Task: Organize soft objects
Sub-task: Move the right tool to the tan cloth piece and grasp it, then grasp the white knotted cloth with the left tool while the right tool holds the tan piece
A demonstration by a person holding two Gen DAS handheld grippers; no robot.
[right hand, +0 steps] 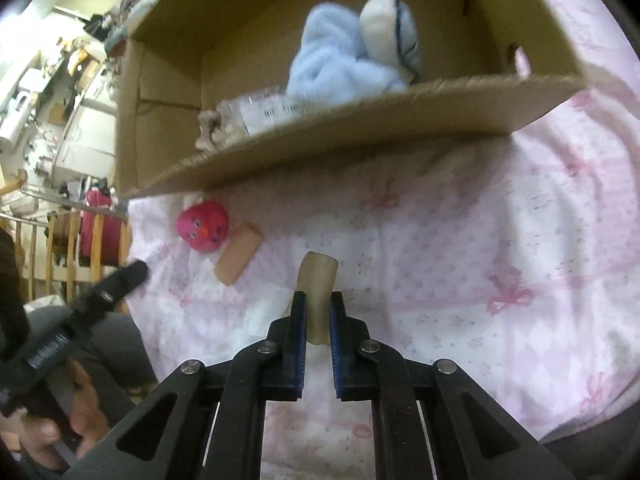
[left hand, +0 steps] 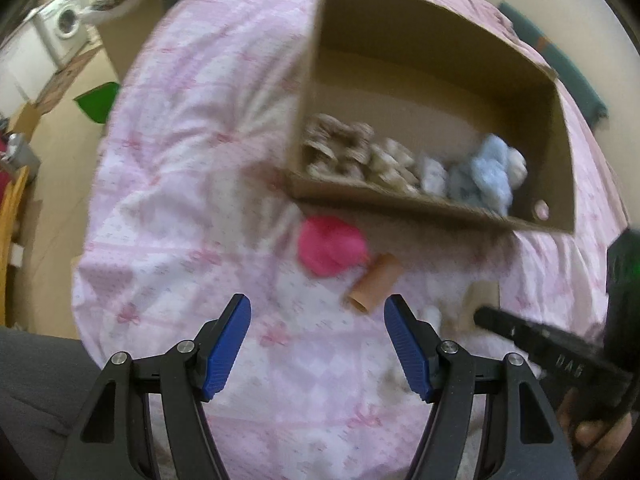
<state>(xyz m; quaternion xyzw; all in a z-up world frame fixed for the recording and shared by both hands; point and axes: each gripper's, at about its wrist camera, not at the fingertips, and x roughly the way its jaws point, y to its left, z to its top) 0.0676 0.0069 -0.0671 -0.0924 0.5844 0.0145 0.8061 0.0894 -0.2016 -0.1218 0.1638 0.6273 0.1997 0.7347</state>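
An open cardboard box (left hand: 424, 208) lies on a pink bedspread (left hand: 180, 200) and holds a light blue plush (left hand: 488, 176), patterned soft items (left hand: 340, 148) and a white piece. The plush shows in the right wrist view (right hand: 336, 64) inside the box (right hand: 360, 116). A pink round plush (left hand: 330, 250) (right hand: 204, 228) and an orange foam roll (left hand: 374, 284) (right hand: 238, 258) lie in front of the box. My left gripper (left hand: 318, 320) is open and empty above the spread. My right gripper (right hand: 318, 304) is shut on a beige soft roll (right hand: 318, 284).
The bedspread (right hand: 500, 240) runs to the right. The right tool (left hand: 552, 352) sits at the right edge of the left wrist view. A washing machine (left hand: 66, 20) and green item (left hand: 98, 100) are off the bed at left. Wooden rails (right hand: 72, 248) stand left.
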